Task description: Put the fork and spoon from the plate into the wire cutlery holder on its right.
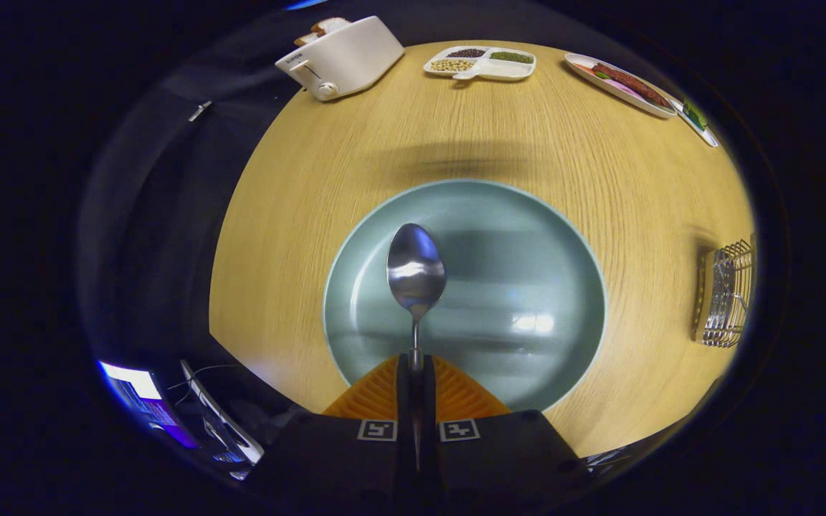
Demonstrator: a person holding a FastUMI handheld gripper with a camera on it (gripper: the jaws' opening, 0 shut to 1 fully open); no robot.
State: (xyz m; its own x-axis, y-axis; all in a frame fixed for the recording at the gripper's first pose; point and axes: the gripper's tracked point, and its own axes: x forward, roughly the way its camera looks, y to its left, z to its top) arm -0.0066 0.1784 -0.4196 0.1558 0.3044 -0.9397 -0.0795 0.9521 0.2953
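Observation:
My gripper is shut on the handle of a steel spoon, and the spoon's bowl sticks out ahead of the fingers. Below it lies a round pale green plate on the wooden table; the spoon hangs above the plate's left half. The wire cutlery holder stands far to the right of the plate, near the table's edge, with metal pieces inside that I cannot make out clearly.
A white toaster with bread stands at the far left of the round wooden table. A divided white dish of beans sits at the far side, and a plate of food lies far right.

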